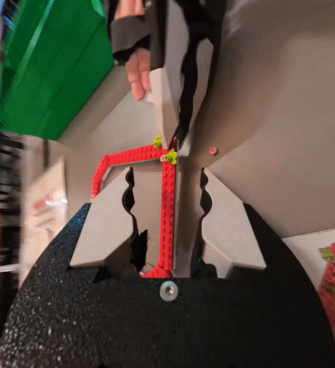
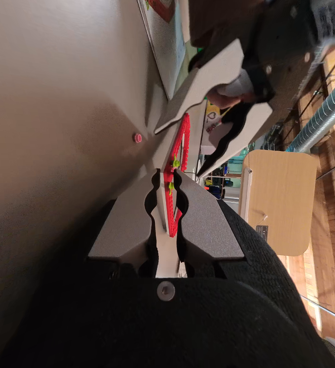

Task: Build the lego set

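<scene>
Left wrist view, from the left: a green bag (image 1: 49, 65) stands at the far edge of the grey surface (image 1: 272, 129), with a clear plastic packet (image 1: 45, 201) nearer, blurred. The red lego frame (image 1: 168, 209), a heart-shaped outline of studded plates, stands tilted up off the surface. The left gripper (image 1: 166, 171) has its fingers (image 1: 110, 215) spread wide, one to each side of the frame's straight bar and clear of it, holding nothing. Two lime green flower pieces (image 1: 172, 156) sit on the frame's far corner, a small pink piece (image 1: 162, 158) just beside them. The right gripper (image 1: 171, 142) reaches down to that corner, a person's hand (image 1: 140, 79) behind it. A loose pink round stud (image 1: 213, 151) lies alone on the surface to the right, well apart from the frame. A printed instruction sheet (image 1: 334, 268) lies at the right edge. Right wrist view: the pink round stud (image 2: 137, 137) is at left; the right gripper (image 2: 166, 173) has its fingers (image 2: 200, 223) nearly together, clamped on the edge of the lego frame (image 2: 172, 209) beside the flower pieces (image 2: 175, 162). The left gripper (image 2: 174, 151), wide apart, straddles the frame's far end.
</scene>
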